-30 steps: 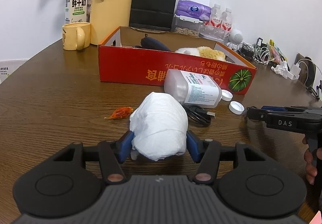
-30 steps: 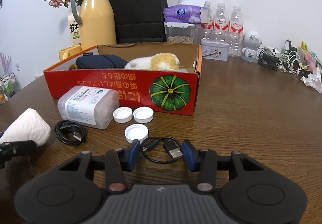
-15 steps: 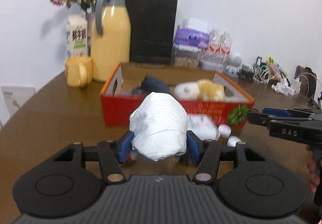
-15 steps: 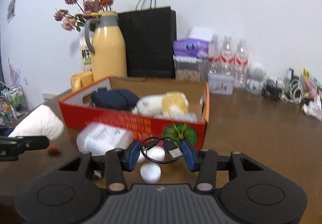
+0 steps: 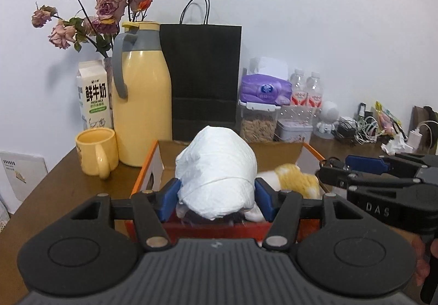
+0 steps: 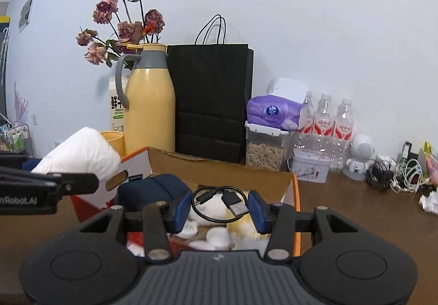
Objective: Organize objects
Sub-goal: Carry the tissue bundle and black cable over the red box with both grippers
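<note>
My left gripper (image 5: 216, 199) is shut on a white tissue roll (image 5: 217, 170) and holds it in the air over the near wall of the red cardboard box (image 5: 310, 153). The roll also shows at the left of the right wrist view (image 6: 82, 153). My right gripper (image 6: 220, 207) is shut on a coiled black USB cable (image 6: 219, 202) and holds it above the same box (image 6: 219, 168). Inside the box lie a dark blue pouch (image 6: 153, 190) and a yellow and white plush toy (image 5: 297, 179). White bottle caps (image 6: 217, 236) show below the cable.
Behind the box stand a yellow thermos (image 5: 139, 96), a yellow mug (image 5: 95, 151), a milk carton (image 5: 94, 98), dried roses (image 5: 95, 9), a black paper bag (image 5: 202, 80), a purple tissue pack (image 5: 262, 90), water bottles (image 6: 331, 118) and a cable tangle (image 6: 397, 173).
Both grippers have risen from the table and moved forward over the box, each still holding its object. The bottle and caps on the table have dropped out of the left view.
</note>
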`<state>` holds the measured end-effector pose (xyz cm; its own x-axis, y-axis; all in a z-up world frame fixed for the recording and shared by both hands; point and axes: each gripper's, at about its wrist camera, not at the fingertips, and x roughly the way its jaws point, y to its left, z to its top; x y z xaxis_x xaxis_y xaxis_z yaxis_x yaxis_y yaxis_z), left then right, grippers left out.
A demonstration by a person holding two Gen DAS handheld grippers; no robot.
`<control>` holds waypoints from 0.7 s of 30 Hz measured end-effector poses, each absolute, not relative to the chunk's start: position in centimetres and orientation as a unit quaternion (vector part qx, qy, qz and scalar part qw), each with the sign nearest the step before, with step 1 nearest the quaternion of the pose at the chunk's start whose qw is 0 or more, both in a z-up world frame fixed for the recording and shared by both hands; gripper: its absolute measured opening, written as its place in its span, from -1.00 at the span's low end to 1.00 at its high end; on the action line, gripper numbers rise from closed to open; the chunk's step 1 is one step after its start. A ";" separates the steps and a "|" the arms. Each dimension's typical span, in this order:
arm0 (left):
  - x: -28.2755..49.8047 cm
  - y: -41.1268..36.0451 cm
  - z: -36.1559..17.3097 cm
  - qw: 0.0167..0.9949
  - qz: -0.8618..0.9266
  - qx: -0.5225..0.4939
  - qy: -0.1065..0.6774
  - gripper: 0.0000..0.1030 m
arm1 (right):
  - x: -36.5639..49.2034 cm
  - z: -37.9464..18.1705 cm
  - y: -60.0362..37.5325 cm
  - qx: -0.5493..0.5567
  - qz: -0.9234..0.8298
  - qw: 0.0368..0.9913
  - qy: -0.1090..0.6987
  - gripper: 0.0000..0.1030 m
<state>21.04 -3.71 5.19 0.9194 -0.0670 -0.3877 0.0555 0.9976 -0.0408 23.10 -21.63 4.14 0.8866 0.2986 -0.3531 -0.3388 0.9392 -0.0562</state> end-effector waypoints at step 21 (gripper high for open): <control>33.6 -2.1 1.7 0.965 0.001 -0.031 0.262 0.22 | 34.7 0.8 -19.8 -0.035 0.162 0.963 0.213 -0.12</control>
<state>33.63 -2.06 1.74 0.8632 -0.0139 -0.5047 -0.0188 0.9980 -0.0595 34.66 -19.81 0.80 0.8568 0.2968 -0.4217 -0.3266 0.9452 0.0019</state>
